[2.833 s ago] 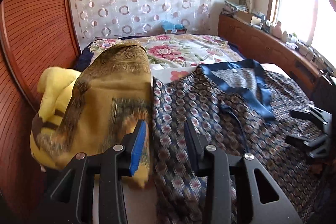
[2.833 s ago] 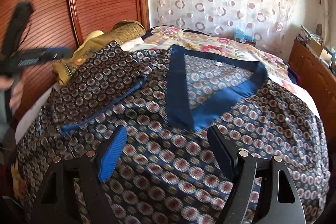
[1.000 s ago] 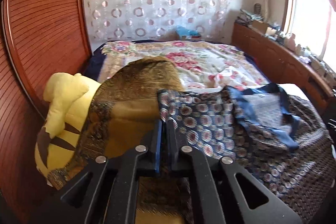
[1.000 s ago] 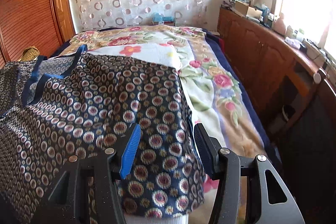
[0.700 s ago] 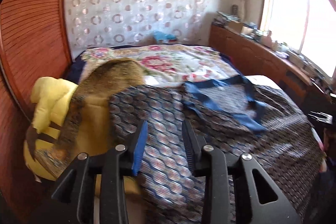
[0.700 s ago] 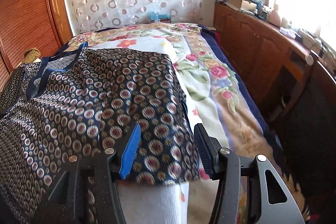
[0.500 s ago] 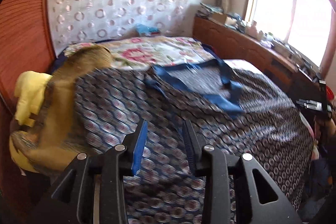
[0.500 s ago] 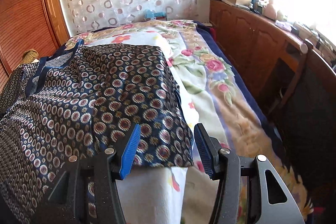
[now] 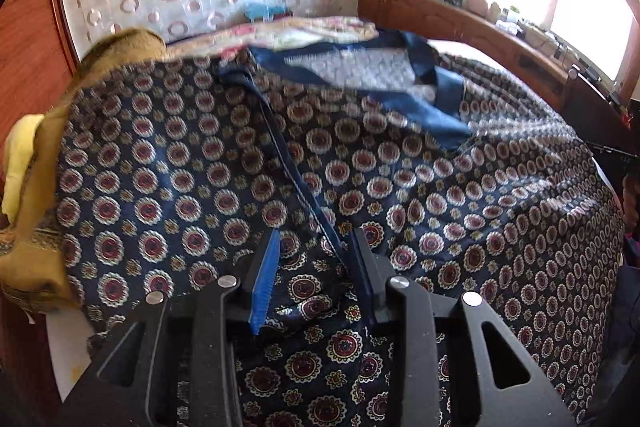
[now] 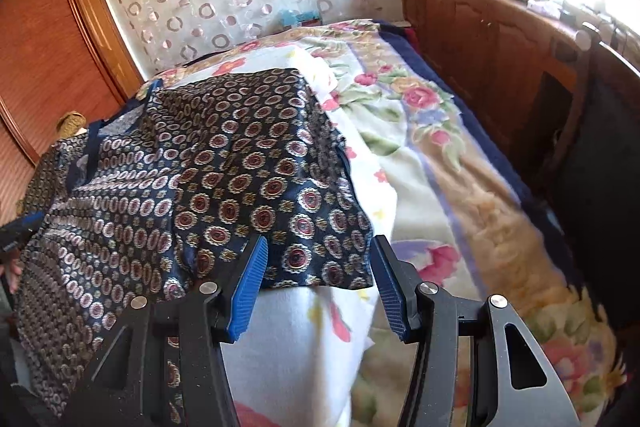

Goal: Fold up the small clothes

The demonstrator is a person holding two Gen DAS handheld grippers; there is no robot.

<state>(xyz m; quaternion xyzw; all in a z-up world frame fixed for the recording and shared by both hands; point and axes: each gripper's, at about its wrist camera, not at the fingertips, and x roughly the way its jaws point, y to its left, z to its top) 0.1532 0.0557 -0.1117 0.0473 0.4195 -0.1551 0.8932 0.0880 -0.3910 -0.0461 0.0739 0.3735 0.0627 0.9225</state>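
Observation:
A dark blue garment [image 9: 200, 167] printed with round medallions lies spread on the bed, its plain blue neckline [image 9: 420, 107] at the far side. My left gripper [image 9: 315, 239] hovers low over it by a thin blue seam. Its jaws stand partly apart, with loose cloth lying between them and not pinched. In the right wrist view the same garment [image 10: 248, 155] ends in a sleeve edge on the white sheet. My right gripper [image 10: 319, 243] is open, and that edge lies just between and beyond its fingertips.
A gold patterned cloth [image 9: 48, 155] covers a yellow plush toy [image 9: 20, 163] at the left. The floral blanket [image 10: 440, 163] stretches right of the garment. A wooden cabinet [image 10: 480, 39] runs along the window side, a wooden wardrobe [image 10: 48, 47] along the left.
My left gripper went from shut to partly open, swinging right from the gold cloth and lower over the garment. My right gripper drew back toward the sleeve's near edge.

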